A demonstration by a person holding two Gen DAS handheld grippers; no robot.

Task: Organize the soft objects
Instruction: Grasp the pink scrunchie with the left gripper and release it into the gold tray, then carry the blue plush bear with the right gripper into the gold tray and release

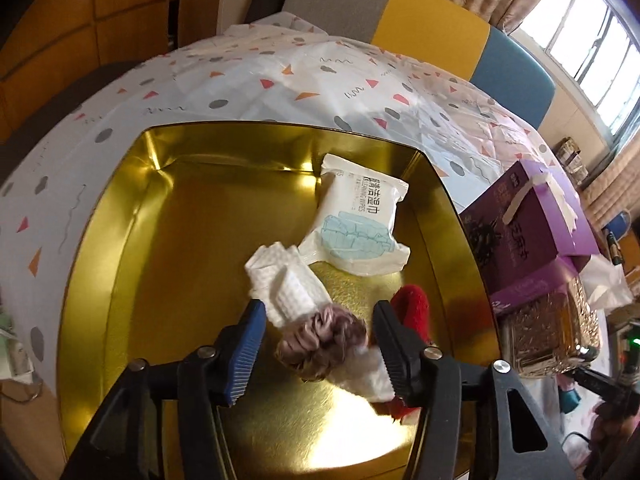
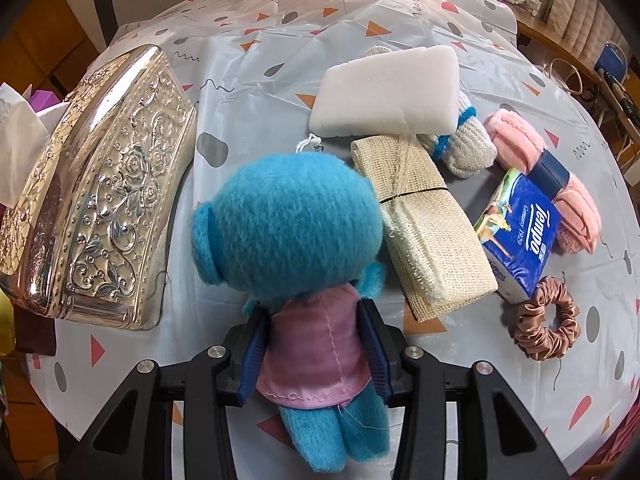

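In the left wrist view, my left gripper is open above a gold tin box. A mauve scrunchie lies between its fingers on the box floor. A white cloth, a wet wipes pack and a red plush item also lie in the box. In the right wrist view, my right gripper is shut on a blue plush doll in a pink dress, holding it by the body above the table.
On the patterned tablecloth lie a white sponge, a burlap roll, a knitted sock, pink towels, a Tempo tissue pack and a brown scrunchie. A silver embossed box stands left. Purple boxes stand beside the tin.
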